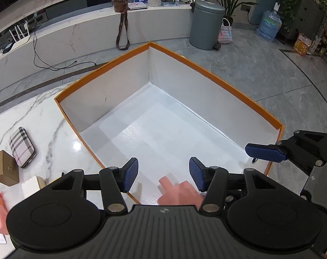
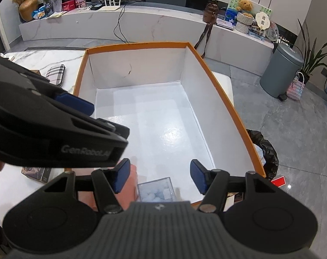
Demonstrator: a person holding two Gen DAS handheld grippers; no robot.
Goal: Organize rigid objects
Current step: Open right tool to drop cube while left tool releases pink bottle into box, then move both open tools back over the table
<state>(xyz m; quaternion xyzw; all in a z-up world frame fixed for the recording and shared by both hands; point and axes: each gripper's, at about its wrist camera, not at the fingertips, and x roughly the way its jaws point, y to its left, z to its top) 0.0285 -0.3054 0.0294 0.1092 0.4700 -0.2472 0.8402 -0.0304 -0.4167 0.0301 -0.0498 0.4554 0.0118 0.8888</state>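
1. Right gripper [image 2: 159, 177] is spread, the clear case [image 2: 157, 188] lying free below it in the box [image 2: 141, 45]: looks like a drop-off.
2. Left gripper [image 1: 163, 176] is spread too, the pink piece [image 1: 178, 192] loose beneath.
3. Next, probably fetch another item from the table [image 1: 33, 112].

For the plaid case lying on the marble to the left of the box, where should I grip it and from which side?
Grip the plaid case across its narrow width, near mid-length, coming down from above. It lies flat on the marble table, long and slim with rounded edges, so the open left gripper probably spans the short sides; the gold box crowds its near end.
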